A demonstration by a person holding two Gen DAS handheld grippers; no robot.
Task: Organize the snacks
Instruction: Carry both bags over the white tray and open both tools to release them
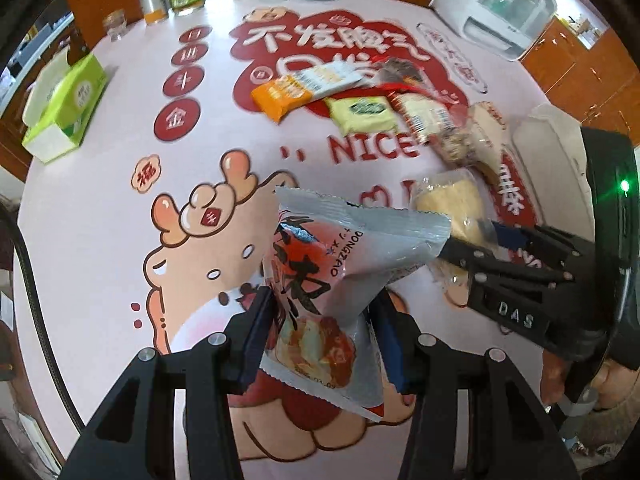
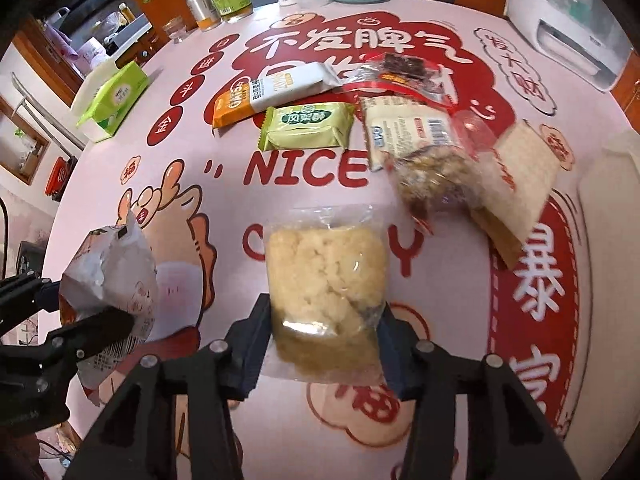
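The left tool (image 1: 320, 332), angled over the near-left of the counter (image 1: 100, 200), is clenched on a grey and red snack packet (image 1: 320, 272) printed "DONGZAO", held off the surface. The right tool (image 2: 324, 344), marked "DAS" on its side, reaches in from the right and grips a clear bag of pale yellow crumbly snack (image 2: 326, 280) just beside it. Far across the mat's "NICE" lettering lie an orange-ended bar (image 2: 256, 96), a green packet (image 2: 306, 126) and more wrapped snacks, with bare counter to the left up to a green tissue box (image 1: 64, 108)
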